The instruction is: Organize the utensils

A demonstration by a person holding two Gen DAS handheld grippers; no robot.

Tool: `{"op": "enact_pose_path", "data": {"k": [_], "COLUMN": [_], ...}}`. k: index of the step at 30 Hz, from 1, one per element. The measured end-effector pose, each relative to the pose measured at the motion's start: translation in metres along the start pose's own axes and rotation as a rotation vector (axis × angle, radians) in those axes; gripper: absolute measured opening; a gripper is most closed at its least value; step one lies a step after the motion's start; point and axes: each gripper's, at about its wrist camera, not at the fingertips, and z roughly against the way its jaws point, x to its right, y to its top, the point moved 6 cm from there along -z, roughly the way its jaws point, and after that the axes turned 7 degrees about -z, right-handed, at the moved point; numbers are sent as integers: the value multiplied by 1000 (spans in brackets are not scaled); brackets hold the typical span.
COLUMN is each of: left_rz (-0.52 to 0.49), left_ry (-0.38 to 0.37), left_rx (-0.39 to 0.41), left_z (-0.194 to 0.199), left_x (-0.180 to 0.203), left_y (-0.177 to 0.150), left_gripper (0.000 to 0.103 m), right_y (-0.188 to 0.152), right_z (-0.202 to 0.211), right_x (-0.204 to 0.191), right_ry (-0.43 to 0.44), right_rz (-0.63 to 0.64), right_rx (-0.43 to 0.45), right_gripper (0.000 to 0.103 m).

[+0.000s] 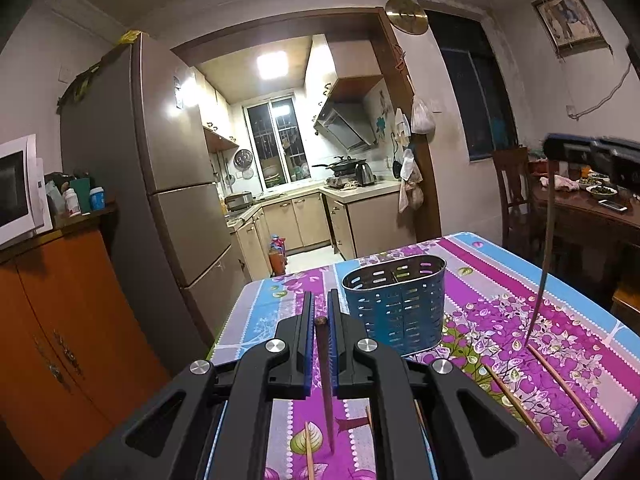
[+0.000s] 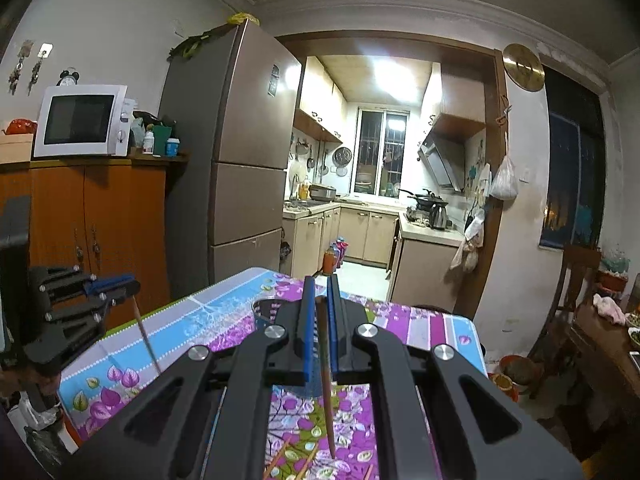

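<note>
Both tongs are clamped tight, each pinching one chopstick that hangs tip-down over the bench. Closest in, the left tongs point(image 1: 319, 312) grip a dark brown chopstick point(image 1: 326, 384) near its top end. In the right wrist view, the right tongs point(image 2: 320, 296) do the same with another chopstick point(image 2: 326, 372), its point dangling above the flowery purple tablecloth point(image 1: 500, 280).

More loose chopsticks point(image 1: 568, 390) lie flat on the cloth nearby, a couple off to the right of the left tongs and a few partly hidden under the tool bodies.

Just past the left tongs sits the blue perforated utensil holder point(image 1: 396, 304) — upright on the bench, with a divider inside. In the right wrist view it's mostly blocked by the tongs.

Far back there's a fridge point(image 2: 240, 152), a microwave point(image 2: 82, 120) on an orange cabinet, and the lit kitchen through the doorway.
</note>
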Motion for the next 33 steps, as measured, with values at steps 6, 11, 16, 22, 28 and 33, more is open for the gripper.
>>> {"op": "enact_pose_path", "data": {"k": [6, 11, 16, 22, 28, 33], "left_rz": [-7, 17, 51, 86, 104, 115], "left_ry": [-1, -23, -62, -110, -126, -125], "left_rx": [15, 30, 72, 172, 281, 326], "left_z": [-5, -12, -16, -20, -46, -85], "left_x": [-2, -12, -32, -44, -36, -23], "left_y": [13, 32, 69, 132, 190, 200], "left_gripper": [7, 7, 7, 7, 7, 7], "right_y": [21, 28, 40, 75, 117, 123], "right_z": [-10, -20, -29, -43, -64, -94], "right_x": [-2, -2, -2, -1, 4, 12], "right_ry": [6, 12, 21, 46, 79, 86], "right_rz": [6, -1, -3, -29, -107, -161], "right_rx": [17, 11, 14, 53, 138, 164], "right_gripper": [5, 5, 5, 5, 5, 5]}}
